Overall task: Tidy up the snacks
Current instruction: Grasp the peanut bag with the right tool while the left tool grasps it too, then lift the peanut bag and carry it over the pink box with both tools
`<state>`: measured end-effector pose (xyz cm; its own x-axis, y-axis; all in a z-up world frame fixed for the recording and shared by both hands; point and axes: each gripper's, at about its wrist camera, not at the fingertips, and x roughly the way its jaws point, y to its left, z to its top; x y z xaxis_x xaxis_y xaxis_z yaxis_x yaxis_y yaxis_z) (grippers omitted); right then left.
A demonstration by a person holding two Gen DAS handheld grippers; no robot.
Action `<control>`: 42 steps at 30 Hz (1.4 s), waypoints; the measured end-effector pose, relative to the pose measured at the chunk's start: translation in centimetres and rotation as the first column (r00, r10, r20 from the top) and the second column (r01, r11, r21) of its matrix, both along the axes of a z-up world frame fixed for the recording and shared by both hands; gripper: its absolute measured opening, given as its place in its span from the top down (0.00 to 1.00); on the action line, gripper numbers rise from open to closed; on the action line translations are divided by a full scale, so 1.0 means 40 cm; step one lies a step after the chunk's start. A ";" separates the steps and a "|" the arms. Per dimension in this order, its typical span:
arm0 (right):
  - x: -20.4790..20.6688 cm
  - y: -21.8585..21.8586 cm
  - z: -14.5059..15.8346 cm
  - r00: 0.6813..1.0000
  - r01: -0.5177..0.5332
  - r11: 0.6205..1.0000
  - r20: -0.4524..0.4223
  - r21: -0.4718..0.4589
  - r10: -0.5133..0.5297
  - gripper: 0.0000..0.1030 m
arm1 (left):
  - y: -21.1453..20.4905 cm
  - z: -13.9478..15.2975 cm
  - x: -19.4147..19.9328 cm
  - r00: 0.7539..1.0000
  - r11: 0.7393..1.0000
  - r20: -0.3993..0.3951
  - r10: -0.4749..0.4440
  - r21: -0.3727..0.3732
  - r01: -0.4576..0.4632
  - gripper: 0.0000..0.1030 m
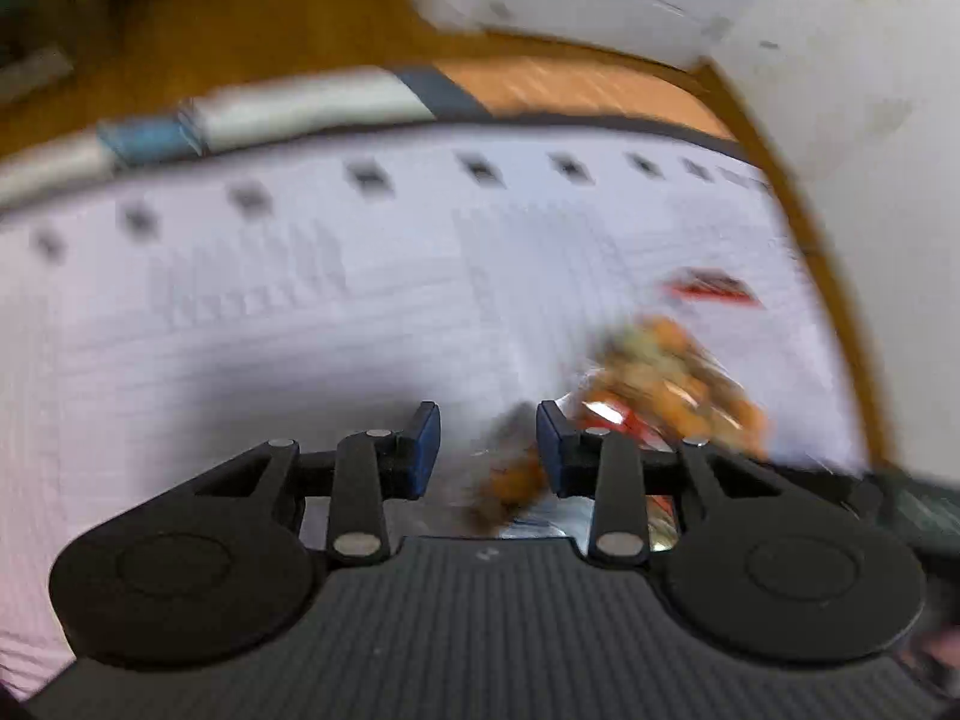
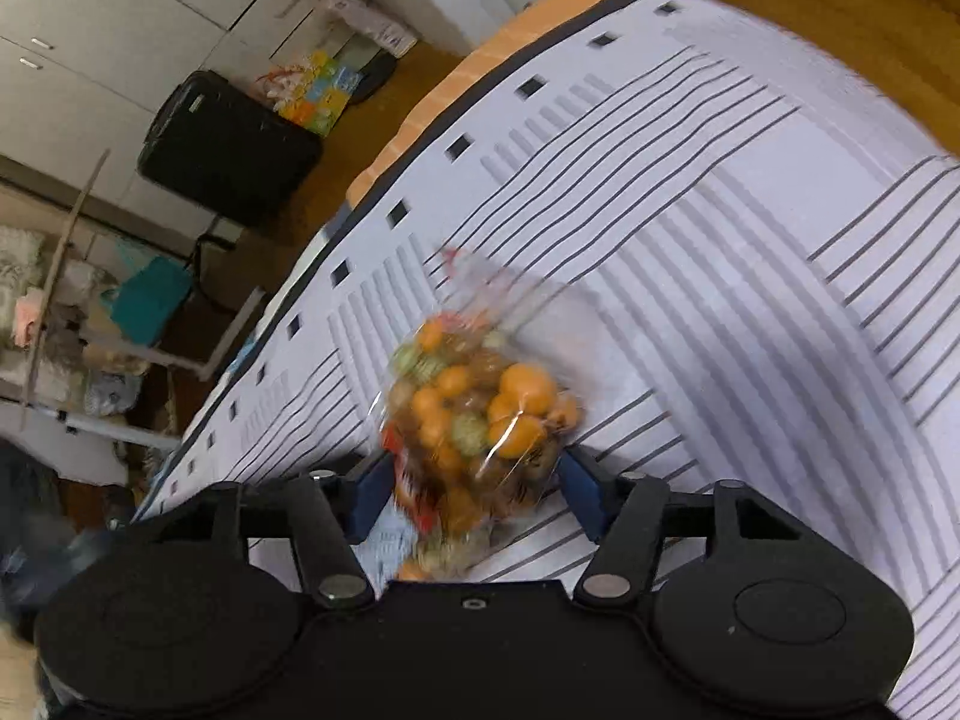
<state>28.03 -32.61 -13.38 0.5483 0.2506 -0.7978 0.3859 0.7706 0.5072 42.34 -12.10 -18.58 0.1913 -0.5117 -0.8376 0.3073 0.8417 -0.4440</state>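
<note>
A clear snack bag (image 2: 474,414) of orange and green pieces sits between the blue pads of my right gripper (image 2: 477,492), which touch it on both sides above the striped white bedspread (image 2: 720,240). In the left wrist view the same bag (image 1: 666,384) is a blur just past the right finger of my left gripper (image 1: 487,444). Part of the bag reaches into the gap near that finger, the left pad (image 1: 427,441) stands free, and the jaws stand apart. A small red packet (image 1: 711,288) lies on the bedspread (image 1: 300,300) beyond.
The bed's edge with an orange and dark border (image 2: 456,90) runs along the wooden floor (image 2: 312,180). A black suitcase (image 2: 228,144), a colourful box (image 2: 318,90) and a cluttered rack (image 2: 90,360) stand off the bed. A white wall (image 1: 870,120) rises at the right.
</note>
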 end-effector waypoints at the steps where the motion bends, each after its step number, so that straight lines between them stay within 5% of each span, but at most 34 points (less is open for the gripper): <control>1: -0.002 0.002 0.004 1.000 -0.006 1.000 0.004 -0.027 0.006 0.40 | 0.002 -0.006 -0.014 0.998 0.999 -0.053 -0.018 -0.046 0.016 0.62; 5: -0.004 -0.006 0.001 1.000 -0.017 0.999 -0.010 -0.049 0.017 0.41 | -0.026 -0.005 -0.095 0.995 0.995 -0.040 -0.092 -0.045 0.091 0.62; 11: 0.001 -0.001 -0.007 0.996 -0.071 0.997 -0.059 -0.042 0.069 0.34 | -0.062 0.007 -0.210 0.975 0.988 0.163 -0.151 0.002 0.153 0.61; 18: 0.008 0.059 -0.005 0.975 -0.215 0.965 -0.083 -0.152 0.205 0.22 | -0.065 -0.004 -0.284 0.968 0.976 0.153 -0.199 -0.064 0.210 0.43; 23: 0.006 0.094 -0.005 0.942 -0.335 0.910 -0.108 -0.246 0.318 0.21 | -0.112 -0.006 -0.338 0.951 0.983 0.254 -0.178 0.014 0.181 0.38; 31: 0.002 0.124 -0.007 0.911 -0.413 0.859 -0.128 -0.301 0.393 0.12 | -0.068 -0.018 -0.361 0.957 0.992 0.278 -0.085 -0.068 0.108 0.45; 35: -0.007 0.120 -0.002 0.908 -0.417 0.852 -0.110 -0.316 0.404 0.16 | -0.067 -0.018 -0.375 0.957 0.993 0.285 -0.060 -0.077 0.085 0.47; 42: -0.042 0.089 0.021 0.928 -0.372 0.899 -0.078 -0.229 0.364 0.31 | -0.075 0.005 -0.388 0.961 0.992 0.269 -0.069 -0.087 0.096 0.47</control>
